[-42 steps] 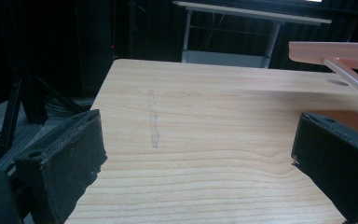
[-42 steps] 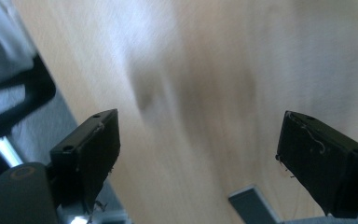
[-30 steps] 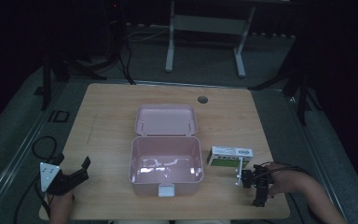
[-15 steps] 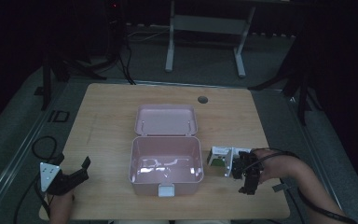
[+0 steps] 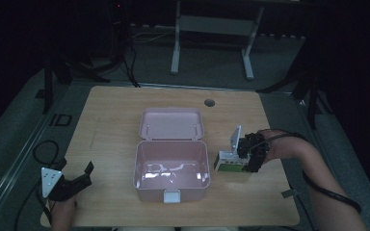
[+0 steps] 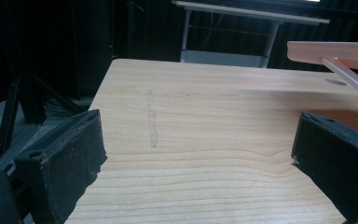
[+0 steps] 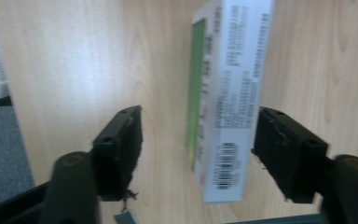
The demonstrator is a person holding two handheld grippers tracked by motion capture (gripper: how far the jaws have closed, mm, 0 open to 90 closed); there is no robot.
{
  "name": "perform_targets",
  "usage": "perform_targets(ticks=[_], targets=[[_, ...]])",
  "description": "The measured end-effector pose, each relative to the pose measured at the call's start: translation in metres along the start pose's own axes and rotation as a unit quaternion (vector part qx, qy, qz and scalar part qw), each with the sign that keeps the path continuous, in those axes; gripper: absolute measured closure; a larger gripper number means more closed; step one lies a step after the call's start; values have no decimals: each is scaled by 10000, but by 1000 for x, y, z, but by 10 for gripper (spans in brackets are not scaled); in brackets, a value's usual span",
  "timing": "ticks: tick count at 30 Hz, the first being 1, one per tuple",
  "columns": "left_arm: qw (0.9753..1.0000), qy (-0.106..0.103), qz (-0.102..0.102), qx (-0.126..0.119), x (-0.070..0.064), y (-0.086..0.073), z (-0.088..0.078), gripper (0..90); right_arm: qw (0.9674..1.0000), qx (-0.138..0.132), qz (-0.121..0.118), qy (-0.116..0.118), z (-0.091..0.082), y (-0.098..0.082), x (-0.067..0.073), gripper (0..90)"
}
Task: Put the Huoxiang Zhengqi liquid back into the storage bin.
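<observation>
A small white and green carton [image 5: 227,166] [image 7: 228,88] lies flat on the wooden table [image 5: 115,125], just right of an open pink plastic box [image 5: 171,191] whose lid [image 5: 171,124] lies back flat. My right gripper [image 5: 247,158] [image 7: 198,135] hangs over the carton's right end. Its jaws have just been closing, and the carton is between them. The right pad is close beside the carton's white side; the left pad stands clear of the green side. My left gripper [image 5: 85,175] [image 6: 196,144] rests open at the table's front left corner with nothing between its jaws.
The pink box is empty inside. A round cable hole [image 5: 209,102] sits near the table's far edge. A white desk frame [image 5: 212,29] stands on the floor behind. In the left gripper view the pink box's edge [image 6: 335,49] shows at upper right.
My right gripper has moved left and up from the table's front right edge to over the carton, and its jaws have narrowed. The left gripper has not moved.
</observation>
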State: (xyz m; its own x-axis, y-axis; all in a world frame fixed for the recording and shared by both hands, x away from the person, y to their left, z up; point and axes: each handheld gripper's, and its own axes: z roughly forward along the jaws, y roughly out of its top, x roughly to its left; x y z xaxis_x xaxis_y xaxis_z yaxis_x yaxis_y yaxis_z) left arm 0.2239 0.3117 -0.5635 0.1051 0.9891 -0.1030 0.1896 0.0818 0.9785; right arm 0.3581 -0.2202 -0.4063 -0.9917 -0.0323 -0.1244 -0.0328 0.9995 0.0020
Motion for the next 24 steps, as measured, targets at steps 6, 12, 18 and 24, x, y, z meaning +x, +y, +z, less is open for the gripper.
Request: perform_targets(ticks=[6,12,18,24], targets=[[10000,-16,2,3,0,0,0,28,10000,32,33,38,7,-2,-16,420],[10000,-18,5,3,0,0,0,29,9997,109,145,140,22,-5,-28,447],[10000,-16,11,7,0,0,0,29,9994,207,108,271,34,-5,-33,503],[10000,-20,19,11,0,0,0,28,9995,101,67,296,41,-9,-33,528]])
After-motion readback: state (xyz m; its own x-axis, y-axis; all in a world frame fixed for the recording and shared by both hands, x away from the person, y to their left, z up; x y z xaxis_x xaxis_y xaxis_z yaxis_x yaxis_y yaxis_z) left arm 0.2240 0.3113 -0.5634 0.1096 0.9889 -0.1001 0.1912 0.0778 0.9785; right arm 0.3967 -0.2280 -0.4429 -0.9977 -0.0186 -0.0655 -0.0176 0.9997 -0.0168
